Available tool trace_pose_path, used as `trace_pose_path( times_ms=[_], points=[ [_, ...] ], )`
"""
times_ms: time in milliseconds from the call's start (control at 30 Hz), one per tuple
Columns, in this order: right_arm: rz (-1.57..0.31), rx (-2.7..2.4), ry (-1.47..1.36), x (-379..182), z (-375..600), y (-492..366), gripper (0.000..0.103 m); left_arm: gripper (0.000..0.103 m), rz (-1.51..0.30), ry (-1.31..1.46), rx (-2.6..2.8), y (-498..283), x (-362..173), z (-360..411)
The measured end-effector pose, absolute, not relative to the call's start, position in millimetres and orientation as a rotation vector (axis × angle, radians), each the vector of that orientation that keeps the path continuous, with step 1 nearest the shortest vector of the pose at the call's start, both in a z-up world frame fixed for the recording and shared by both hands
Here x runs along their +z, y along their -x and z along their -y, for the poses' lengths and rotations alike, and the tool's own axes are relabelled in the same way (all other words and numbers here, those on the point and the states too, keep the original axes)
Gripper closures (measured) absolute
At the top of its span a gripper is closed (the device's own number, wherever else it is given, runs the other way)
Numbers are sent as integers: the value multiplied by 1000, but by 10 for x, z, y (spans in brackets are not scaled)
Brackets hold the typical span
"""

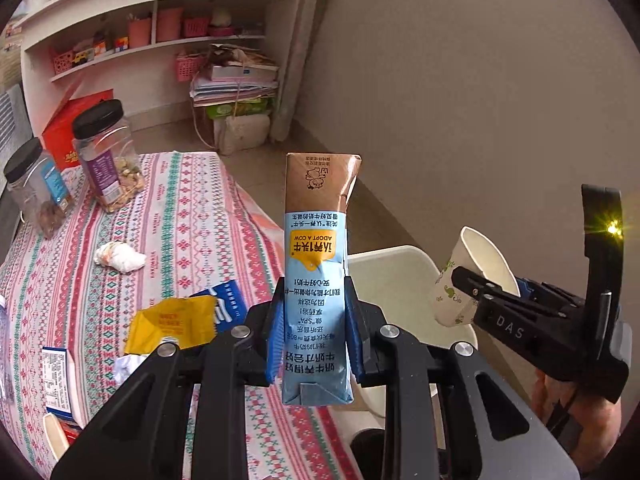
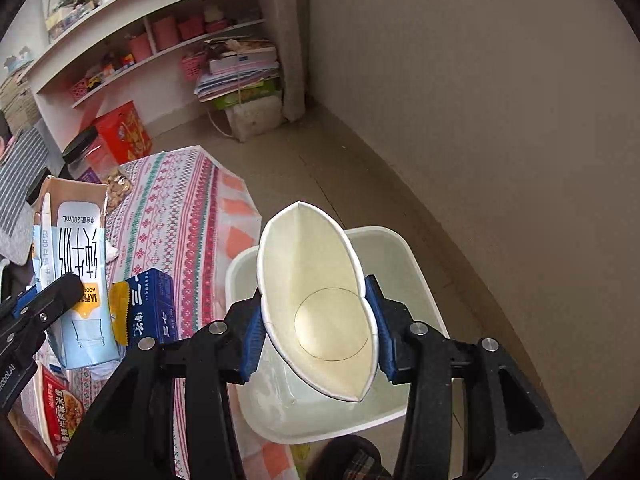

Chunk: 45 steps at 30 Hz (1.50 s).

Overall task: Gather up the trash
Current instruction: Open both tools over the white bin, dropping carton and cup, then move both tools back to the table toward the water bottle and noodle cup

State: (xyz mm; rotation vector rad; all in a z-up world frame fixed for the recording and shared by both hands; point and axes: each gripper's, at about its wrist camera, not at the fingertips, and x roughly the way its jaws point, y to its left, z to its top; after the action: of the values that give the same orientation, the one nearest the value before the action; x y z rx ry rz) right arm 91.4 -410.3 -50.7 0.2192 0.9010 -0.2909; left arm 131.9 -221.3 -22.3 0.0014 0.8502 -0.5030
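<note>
White bin [image 2: 416, 280] sits on the floor just right of the counter [image 1: 192, 216]. Right hand-held gripper [image 2: 318, 330] grasps the squashed paper cup [image 2: 316, 300] above it; release there. Left hand-held gripper [image 1: 314, 332], clenched on the milk carton [image 1: 316, 280], should follow rightward.

White bin [image 2: 404, 248] open and unobstructed beside table edge [image 2: 240, 200], bare floor [image 2: 360, 168] beyond, jars [image 1: 108, 156] at far end of table.

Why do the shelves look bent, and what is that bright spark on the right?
Left wrist view: the fisheye lens bows the white shelves and darkens the corners; the spark is glare on the right hand-held gripper squeezing the white paper cup. Right wrist view: same curving, even soft light, no glare.
</note>
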Motion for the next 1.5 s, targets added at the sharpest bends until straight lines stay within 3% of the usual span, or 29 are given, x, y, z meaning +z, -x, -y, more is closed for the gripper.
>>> trace_pose_path(
  times_ms=[167,233,367,667,833,1100,1500],
  points=[
    [-887,-389,-269,-526,4333,-744,46,77,-880,-3,-553,-1341,-257,2626],
    [-863,-431,-305,-507,4441,-661,27,77,-905,11,-570,-1364,-287,2748],
    [-817,-480,-358,-459,4614,-502,24,71,-934,30,-576,-1407,-319,2893],
    [-757,-478,-294,-349,4498,-451,22,70,-899,6,-526,-1340,-306,2851],
    [-699,-448,-269,-254,4302,-496,9,51,-837,-23,-472,-1274,-237,2658],
    [-660,-406,-199,-154,3890,-644,7,30,-721,-32,-326,-1205,-58,2134],
    [-645,-297,-138,-112,3191,-892,7,16,-715,-27,-188,-1264,-44,1332]
  ],
)
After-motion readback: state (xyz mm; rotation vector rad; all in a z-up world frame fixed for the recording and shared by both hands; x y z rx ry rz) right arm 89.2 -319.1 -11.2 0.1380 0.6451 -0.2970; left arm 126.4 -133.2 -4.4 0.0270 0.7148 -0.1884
